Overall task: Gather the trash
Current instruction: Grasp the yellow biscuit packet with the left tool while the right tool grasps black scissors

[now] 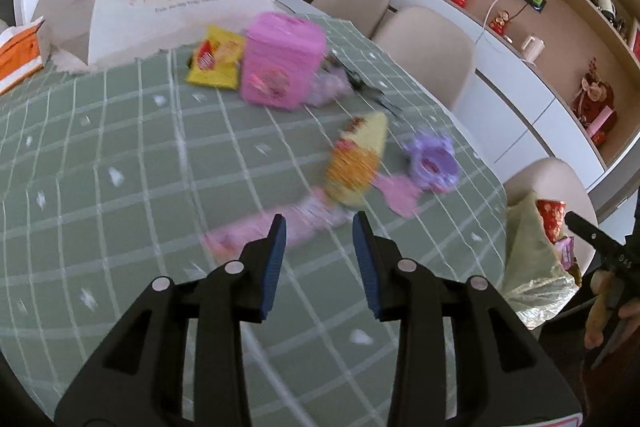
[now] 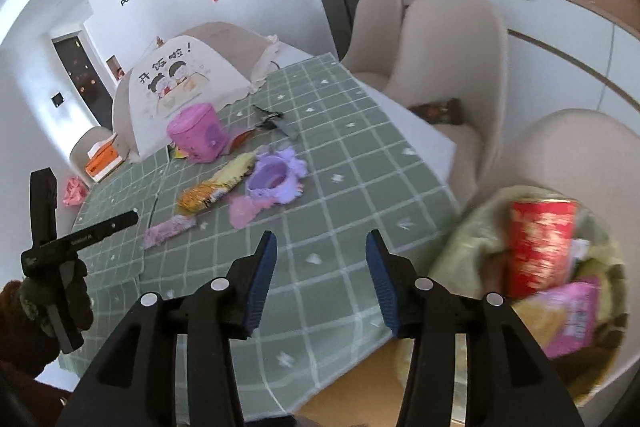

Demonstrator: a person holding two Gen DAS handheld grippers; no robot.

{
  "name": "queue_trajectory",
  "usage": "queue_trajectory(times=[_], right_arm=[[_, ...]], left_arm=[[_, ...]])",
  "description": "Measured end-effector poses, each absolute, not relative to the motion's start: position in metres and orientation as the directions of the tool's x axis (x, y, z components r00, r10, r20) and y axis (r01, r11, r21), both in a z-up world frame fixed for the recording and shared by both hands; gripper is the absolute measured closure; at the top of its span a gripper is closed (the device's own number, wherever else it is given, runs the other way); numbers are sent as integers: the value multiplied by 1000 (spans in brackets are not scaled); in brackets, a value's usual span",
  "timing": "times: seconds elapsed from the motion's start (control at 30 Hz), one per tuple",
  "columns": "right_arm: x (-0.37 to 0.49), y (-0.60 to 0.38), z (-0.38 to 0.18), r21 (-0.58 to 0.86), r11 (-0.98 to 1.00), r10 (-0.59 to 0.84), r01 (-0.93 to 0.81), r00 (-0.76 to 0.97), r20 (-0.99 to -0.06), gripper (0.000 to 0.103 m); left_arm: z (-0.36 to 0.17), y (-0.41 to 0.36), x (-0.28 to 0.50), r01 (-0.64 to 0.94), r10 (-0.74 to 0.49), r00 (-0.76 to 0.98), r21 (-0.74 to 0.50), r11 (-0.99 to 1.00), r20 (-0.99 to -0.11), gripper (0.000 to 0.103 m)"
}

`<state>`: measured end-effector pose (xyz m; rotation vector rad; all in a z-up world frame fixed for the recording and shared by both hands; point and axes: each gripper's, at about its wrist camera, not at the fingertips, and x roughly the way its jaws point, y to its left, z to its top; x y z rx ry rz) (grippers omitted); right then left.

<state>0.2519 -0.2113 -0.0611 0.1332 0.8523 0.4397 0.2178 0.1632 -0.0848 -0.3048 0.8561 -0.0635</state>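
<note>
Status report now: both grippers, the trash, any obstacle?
Left hand-held gripper open, empty. Right hand-held gripper open, empty. Pink wrapper just ahead of left. Trash bag open; nothing blocking.

Matt green checked cloth tablecloth (image 1: 120, 131) beneath glossy snack litter.

Ahead of the left gripper's (image 1: 320, 227) matt black plastic arms and ribbed blue pads (image 1: 276, 263): a crinkled, shiny yellow foil wrapper (image 1: 356, 163) and smooth lilac plastic cup (image 1: 432, 163). Right of the right gripper (image 2: 320, 247), a thin translucent plastic bag (image 2: 472, 235) holds a glossy red can (image 2: 540, 243).

crumpled yellow-orange snack wrapper (image 2: 214, 187), pink wrappers (image 2: 170, 229) and a lilac frilly plastic cup (image 2: 276, 177) lie on the surface; a red can (image 2: 538, 243) stands upright in the green-lined bin (image 2: 460, 251).
</note>
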Motion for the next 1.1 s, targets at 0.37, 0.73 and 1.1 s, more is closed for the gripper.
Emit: queue_trajectory(times=[0.37, 0.73, 1.1], right_arm=[[293, -127, -81, 228, 946, 322, -231, 581, -747, 59], [339, -96, -76, 74, 953, 240, -294, 581, -778, 59], [454, -27, -76, 13, 765, 429, -644, 495, -756, 59]], left_arm=[[-96, 289, 349, -26, -178, 729, -287, 958, -660, 65], [-144, 331, 446, -63, -248, 635, -368, 928, -732, 77], [-121, 327, 374, -127, -219, 601, -363, 923, -769, 99]])
